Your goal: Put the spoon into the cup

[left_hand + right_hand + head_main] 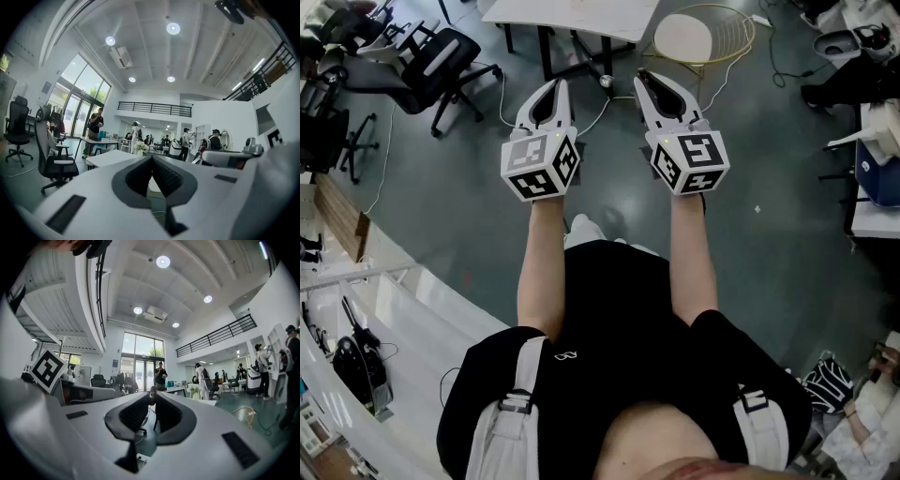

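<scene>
left gripper point(559, 84) and right gripper point(643, 75) side by side above the floor point(769, 169) — each one's jaws pressed together; empty

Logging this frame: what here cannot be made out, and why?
- Spoon and cup: they appear in no view. The white table is cut off by the head view's top edge, so what lies on it is unknown.
- Things on the far desks in both gripper views are too small to name.
- Plainly readable, by contrast: the left gripper and the right gripper have their jaws together on nothing.

table point(581, 17) cut off, distant people point(96, 124) tiny
</scene>
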Demonstrator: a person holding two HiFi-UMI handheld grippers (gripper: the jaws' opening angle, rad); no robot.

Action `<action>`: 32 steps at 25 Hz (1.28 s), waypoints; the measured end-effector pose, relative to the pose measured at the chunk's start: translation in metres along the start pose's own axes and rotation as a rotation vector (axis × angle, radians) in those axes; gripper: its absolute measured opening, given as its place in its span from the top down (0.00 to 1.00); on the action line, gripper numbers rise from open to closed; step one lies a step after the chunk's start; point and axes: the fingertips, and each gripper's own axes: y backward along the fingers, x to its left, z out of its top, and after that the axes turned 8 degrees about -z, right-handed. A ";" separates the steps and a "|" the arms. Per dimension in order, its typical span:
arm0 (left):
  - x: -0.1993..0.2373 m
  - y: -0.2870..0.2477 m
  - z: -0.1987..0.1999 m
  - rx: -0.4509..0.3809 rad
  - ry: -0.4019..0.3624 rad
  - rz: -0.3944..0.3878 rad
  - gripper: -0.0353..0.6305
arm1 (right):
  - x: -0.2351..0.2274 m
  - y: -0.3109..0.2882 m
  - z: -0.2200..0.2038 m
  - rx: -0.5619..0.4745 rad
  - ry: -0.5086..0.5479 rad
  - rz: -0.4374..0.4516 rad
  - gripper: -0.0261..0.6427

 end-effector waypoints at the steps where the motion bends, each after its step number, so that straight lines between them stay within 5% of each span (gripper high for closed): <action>1: -0.003 0.000 -0.001 0.000 -0.002 -0.002 0.92 | -0.001 0.001 0.000 0.001 0.000 -0.001 0.89; 20: -0.016 -0.021 0.025 -0.062 -0.017 -0.042 0.92 | -0.029 -0.012 0.024 -0.030 0.002 -0.027 0.89; 32: 0.011 -0.022 0.040 -0.107 -0.068 0.016 0.92 | -0.036 -0.037 0.027 -0.062 -0.005 0.006 0.89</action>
